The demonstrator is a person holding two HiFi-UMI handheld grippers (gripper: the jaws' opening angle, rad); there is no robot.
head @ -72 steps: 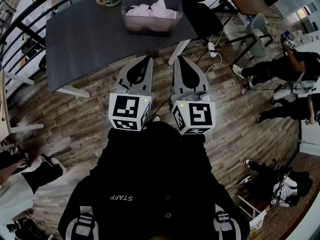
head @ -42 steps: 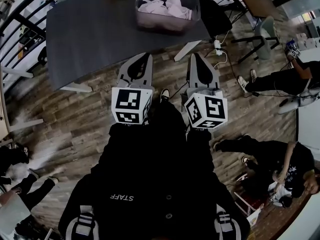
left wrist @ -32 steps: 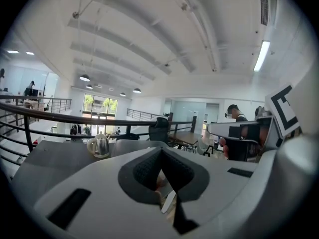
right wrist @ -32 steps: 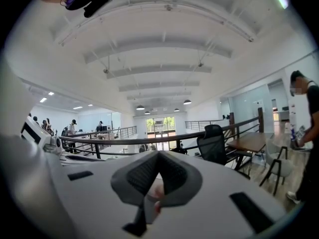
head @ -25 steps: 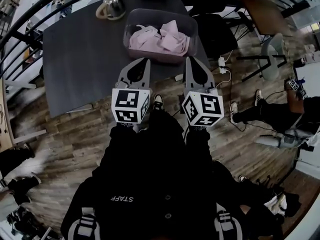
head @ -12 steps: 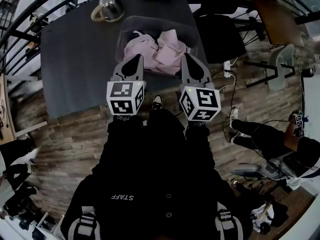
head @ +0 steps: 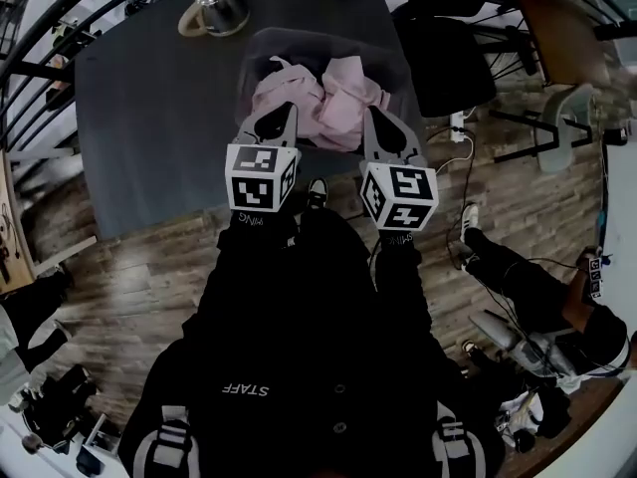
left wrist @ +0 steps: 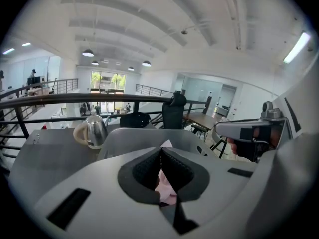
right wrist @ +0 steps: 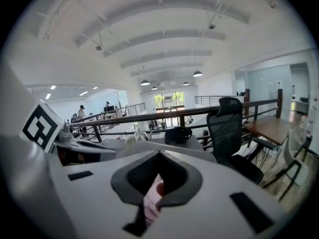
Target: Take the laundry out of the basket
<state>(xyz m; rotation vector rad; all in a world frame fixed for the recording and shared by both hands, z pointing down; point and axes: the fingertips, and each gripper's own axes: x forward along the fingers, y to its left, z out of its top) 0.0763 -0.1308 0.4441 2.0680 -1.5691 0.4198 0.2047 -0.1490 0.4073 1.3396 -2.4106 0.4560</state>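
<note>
A translucent grey basket [head: 261,46] stands on the dark grey table [head: 139,127], with crumpled pink laundry [head: 323,103] inside it. In the head view my left gripper [head: 285,109] and right gripper [head: 376,112] reach side by side over the basket's near edge, above the laundry. Both are shut with nothing held. In the left gripper view the left gripper [left wrist: 161,151] points at the basket [left wrist: 144,136], and pink laundry [left wrist: 167,190] shows below its jaws. From the right gripper view, the right gripper [right wrist: 159,154] points the same way, and laundry [right wrist: 152,200] shows under it.
A metal kettle [head: 217,8] stands on the table, left of and beyond the basket. A black office chair [head: 448,58] is to the basket's right. People [head: 528,287] sit or stand on the wooden floor at right. Railings [head: 40,58] run along the table's far left.
I have come up to the table. Both grippers moved forward and down, from over the floor to over the basket's near edge. Their jaws stayed shut.
</note>
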